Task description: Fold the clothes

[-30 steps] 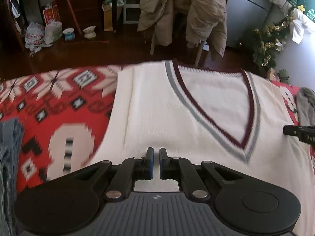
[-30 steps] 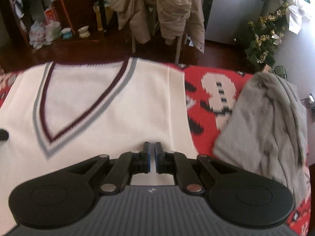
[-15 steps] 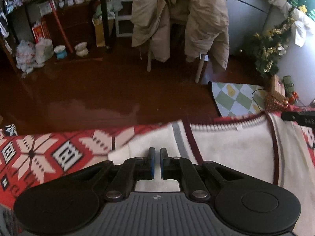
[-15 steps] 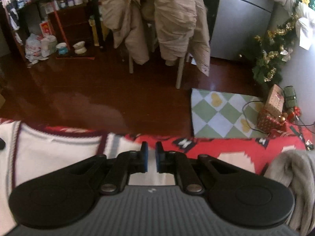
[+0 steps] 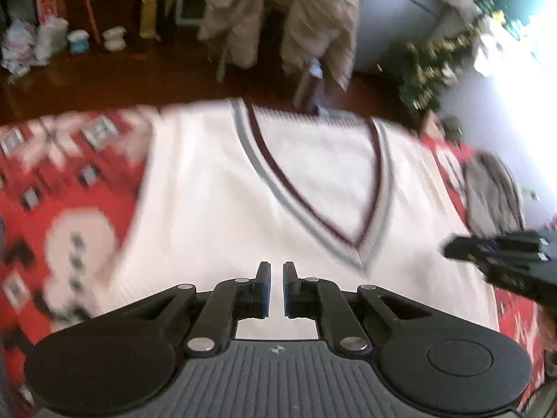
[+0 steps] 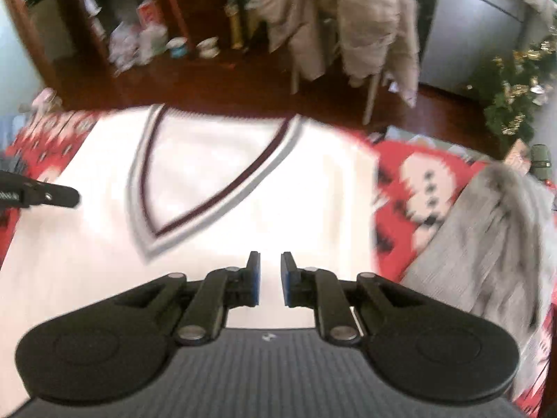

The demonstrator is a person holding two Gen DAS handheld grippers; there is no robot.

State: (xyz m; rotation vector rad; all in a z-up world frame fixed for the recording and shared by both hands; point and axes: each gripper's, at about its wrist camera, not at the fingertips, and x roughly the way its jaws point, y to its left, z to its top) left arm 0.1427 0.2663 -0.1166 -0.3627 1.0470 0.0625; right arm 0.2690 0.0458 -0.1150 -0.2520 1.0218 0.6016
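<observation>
Both grippers pulled back off the vest (image 5: 216, 209); left gripper (image 5: 275, 287) and right gripper (image 6: 269, 278) slightly parted, holding nothing.

1. One white V-neck sweater vest (image 5: 216, 209).
2. One grey garment (image 6: 487, 244).
3. One red patterned blanket (image 5: 41, 188).
4. Two grippers: left gripper (image 5: 275, 287), right gripper (image 6: 267, 278).
5. One coat-draped chair (image 6: 348, 35).
</observation>
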